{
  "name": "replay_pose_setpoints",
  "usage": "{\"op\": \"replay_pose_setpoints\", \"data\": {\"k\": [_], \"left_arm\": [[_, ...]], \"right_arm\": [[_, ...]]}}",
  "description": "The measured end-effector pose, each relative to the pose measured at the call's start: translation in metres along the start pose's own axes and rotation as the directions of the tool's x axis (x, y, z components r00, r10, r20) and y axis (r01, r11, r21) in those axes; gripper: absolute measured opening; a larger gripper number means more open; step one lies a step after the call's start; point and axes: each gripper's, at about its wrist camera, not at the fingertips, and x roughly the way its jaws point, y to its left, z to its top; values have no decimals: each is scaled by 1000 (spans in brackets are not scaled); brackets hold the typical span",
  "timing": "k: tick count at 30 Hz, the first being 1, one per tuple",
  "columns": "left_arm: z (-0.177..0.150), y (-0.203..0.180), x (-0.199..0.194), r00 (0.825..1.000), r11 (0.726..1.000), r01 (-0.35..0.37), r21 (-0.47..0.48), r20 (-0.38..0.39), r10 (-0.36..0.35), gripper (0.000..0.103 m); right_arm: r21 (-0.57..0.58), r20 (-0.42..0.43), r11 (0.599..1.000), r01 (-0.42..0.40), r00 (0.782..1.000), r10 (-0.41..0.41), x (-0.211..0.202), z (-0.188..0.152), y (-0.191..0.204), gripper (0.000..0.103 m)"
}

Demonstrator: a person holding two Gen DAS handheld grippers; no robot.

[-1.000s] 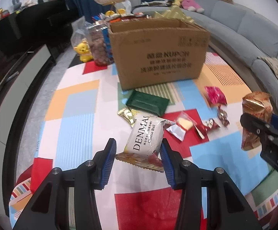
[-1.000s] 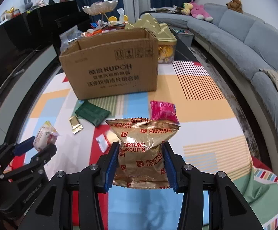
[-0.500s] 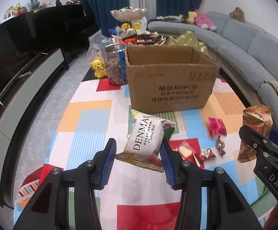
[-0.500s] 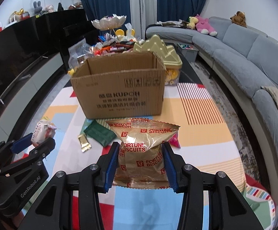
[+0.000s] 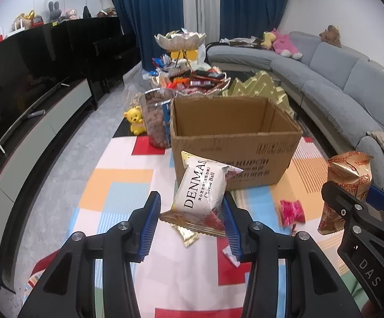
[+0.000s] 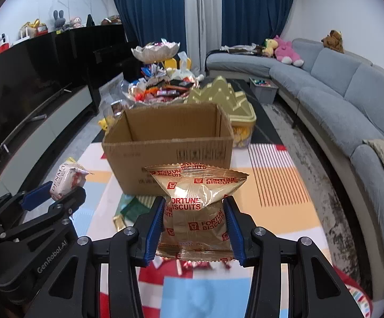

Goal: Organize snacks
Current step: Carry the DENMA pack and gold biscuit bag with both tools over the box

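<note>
We count one cardboard box [image 5: 234,143], one white cheese-ball packet [image 5: 202,193], one gold biscuit packet [image 6: 194,206], and two tools [image 5: 192,222] [image 6: 194,228].

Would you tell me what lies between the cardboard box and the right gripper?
In the right wrist view, a dark green packet and a small gold wrapper lie on the mat between the cardboard box and the right gripper.

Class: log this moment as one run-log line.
left gripper: holds Denmas packet | right gripper: holds Fortune Biscuits packet | cardboard box: open ahead
</note>
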Motion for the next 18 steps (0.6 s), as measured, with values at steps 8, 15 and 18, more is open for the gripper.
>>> {"op": "replay_pose_setpoints", "data": {"k": [8,15,18], "left_arm": [[33,-1,6,999,1000,-1,-14,43,2,46],[61,-3,16,997,1000,2,-18,71,-1,46],[70,-2,23,997,1000,3,-21,78,-1,46]], "right_arm": [[0,48,1000,8,999,-8,7,32,-5,46],[-5,77,1000,7,997,-7,16,61,-8,46],[-15,86,1000,5,996,-3,21,71,-7,46]]}}
